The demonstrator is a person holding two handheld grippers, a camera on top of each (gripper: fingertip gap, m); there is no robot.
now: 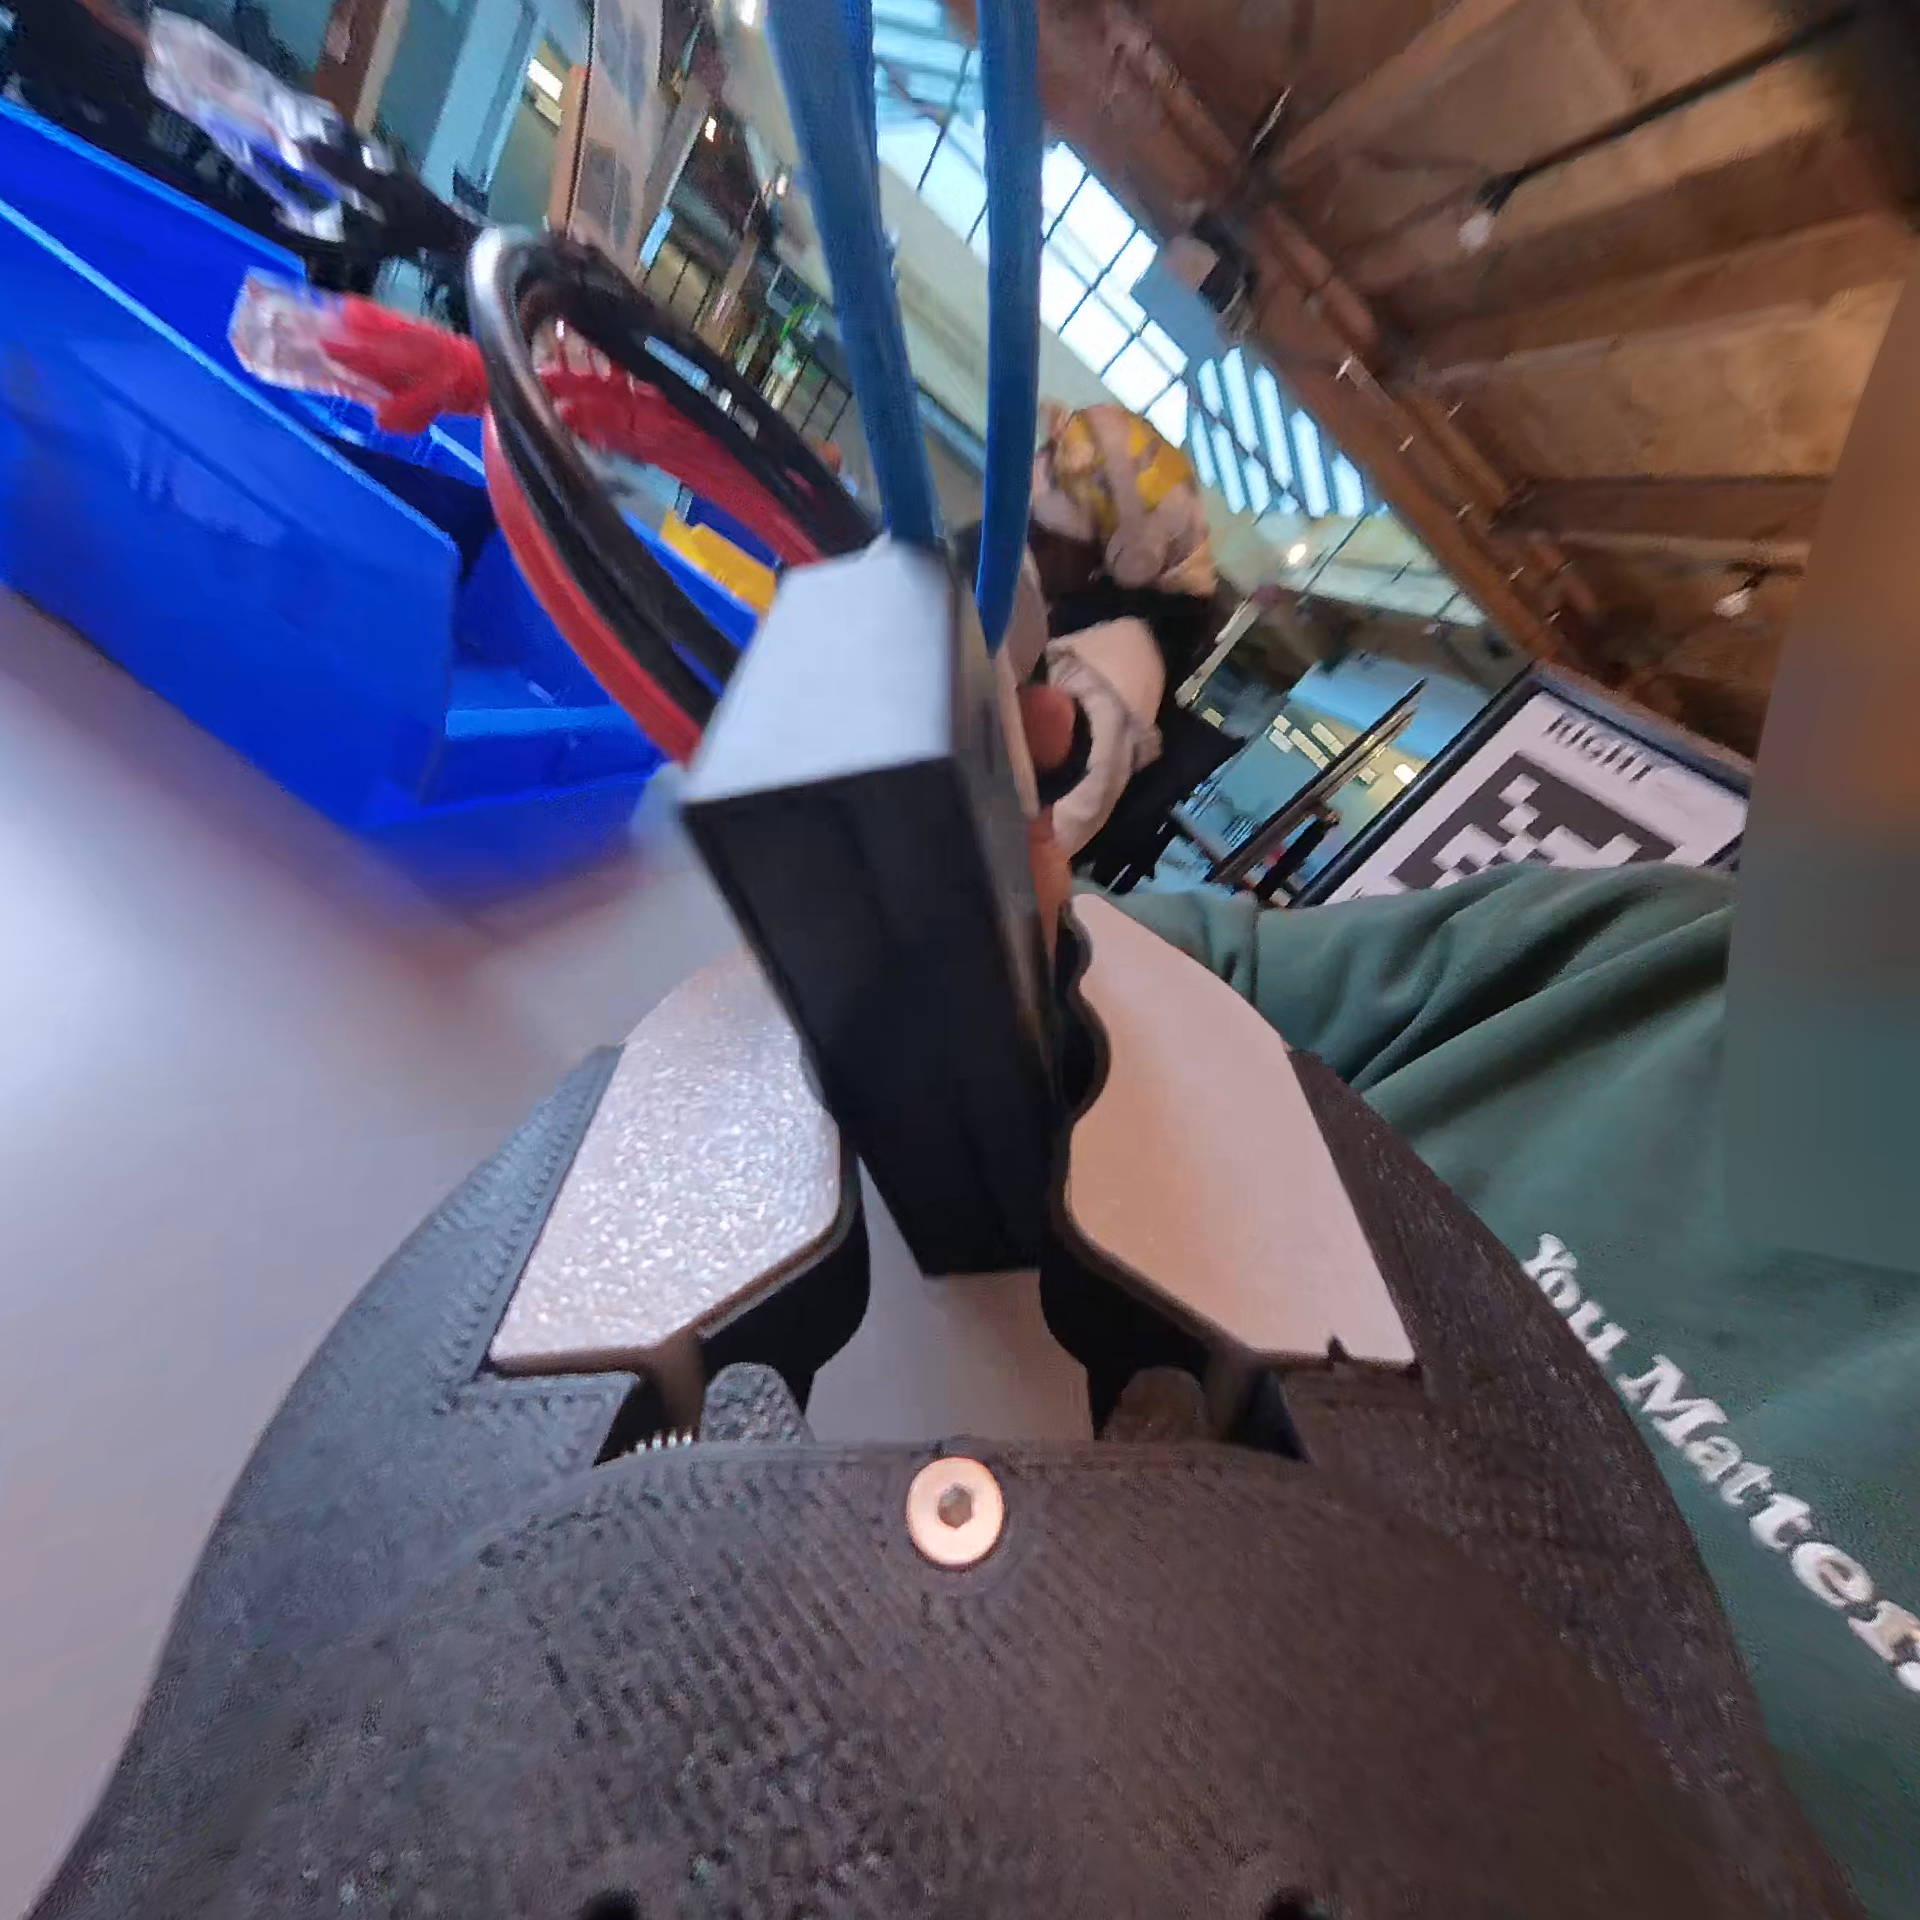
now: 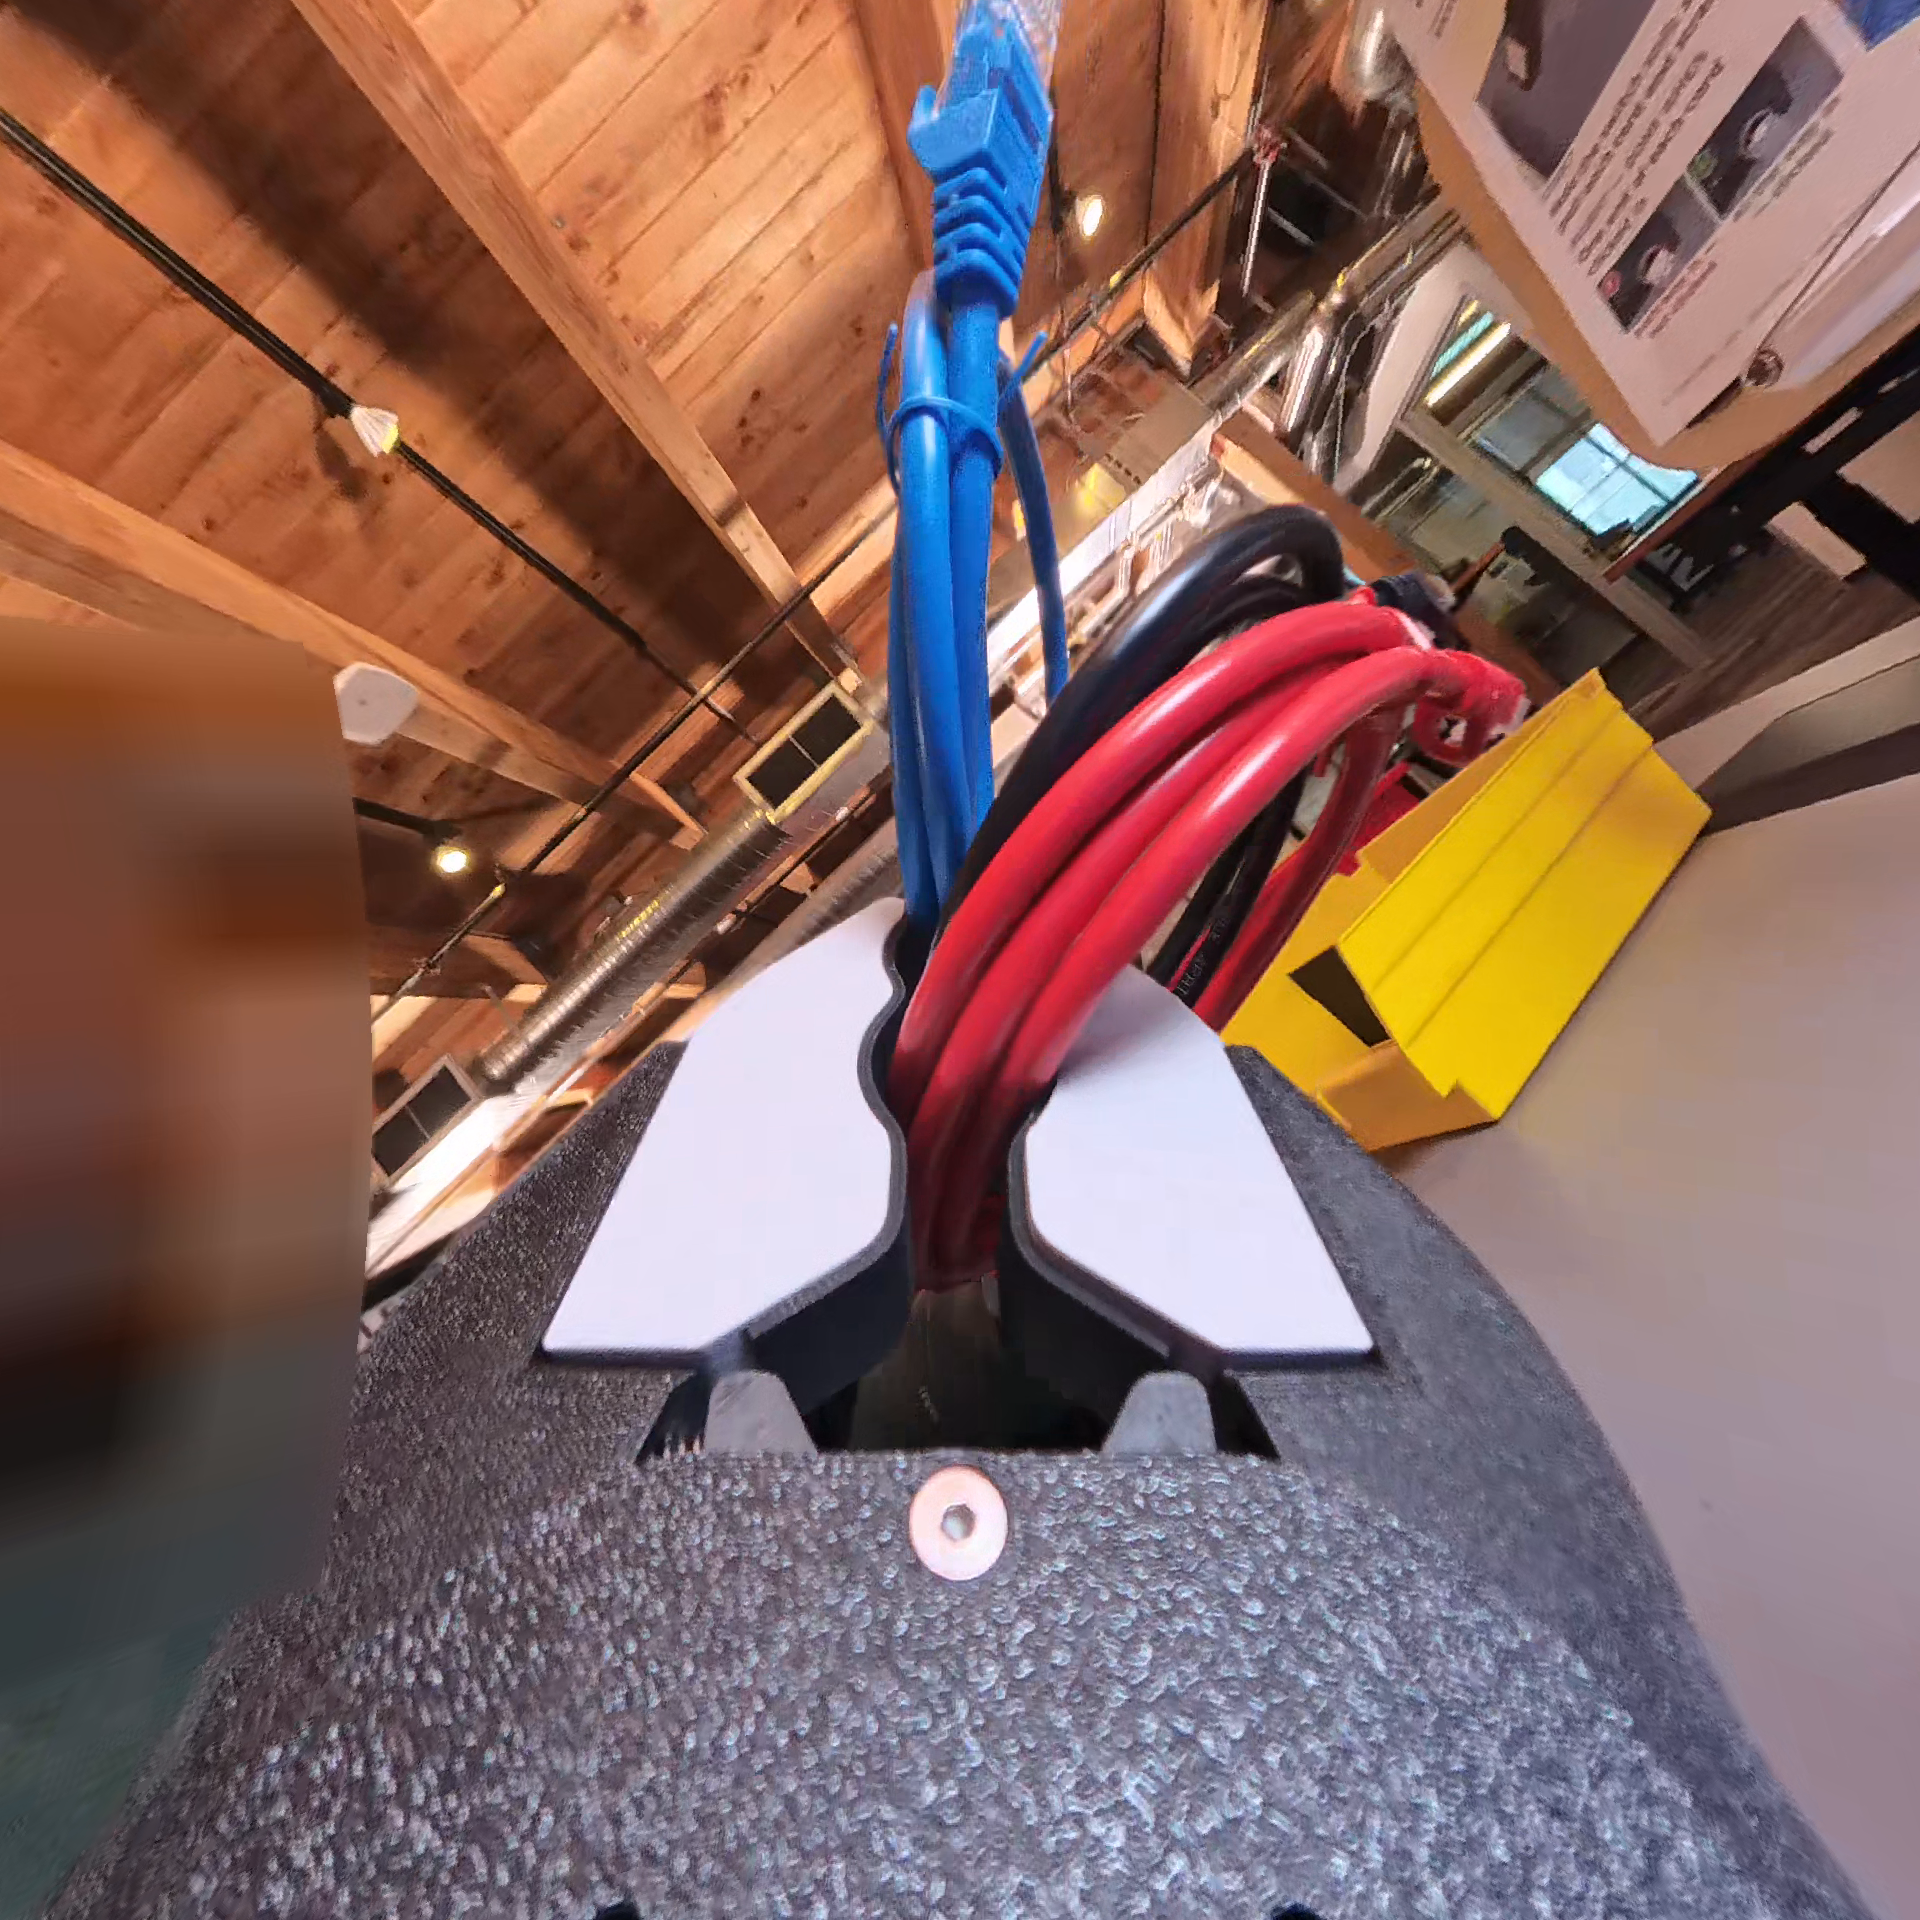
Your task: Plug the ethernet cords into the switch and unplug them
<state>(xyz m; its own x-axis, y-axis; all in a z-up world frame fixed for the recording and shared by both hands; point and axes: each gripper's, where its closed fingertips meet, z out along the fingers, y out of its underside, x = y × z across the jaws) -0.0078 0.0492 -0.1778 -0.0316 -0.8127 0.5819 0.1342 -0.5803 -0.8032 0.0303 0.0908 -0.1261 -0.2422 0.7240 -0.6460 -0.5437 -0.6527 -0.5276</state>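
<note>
between the pale pads of the left hand-held gripper (image 1: pixel 951 1132) sits the black switch (image 1: pixel 883 904), clamped by its near end, the fingers (image 1: pixel 686 1153) closed onto its flat sides. this hand-held gripper is tipped upward and rolled, so the grey worktop (image 1: pixel 208 1039) slants across the left of its view. the switch's long axis runs away from the camera and up, leaning a little to the left, its far end highest. from that far end two runs of blue cord (image 1: pixel 842 270) rise straight out of the top of the view, and loops of red cord (image 1: pixel 582 592) and black cord (image 1: pixel 540 478) arc off to the left, a clear plug on a red boot (image 1: pixel 312 348) hanging over a blue bin (image 1: pixel 208 499). a green sleeve (image 1: pixel 1558 1091) fills the right side.

the right hand-held gripper (image 2: pixel 956 1132) is tipped steeply upward toward a wooden ceiling (image 2: pixel 416 312), the worktop (image 2: pixel 1714 1143) tilted at its right. its jaws are narrowed onto a bundle of cords, the red cord (image 2: pixel 1039 894) pinched between the fingers (image 2: pixel 748 1143). the tied blue cord (image 2: pixel 940 623) stands nearly upright beyond the fingertips, its plug (image 2: pixel 987 156) pointing up and away. red and black loops bend right toward a yellow bin (image 2: pixel 1475 935).
</note>
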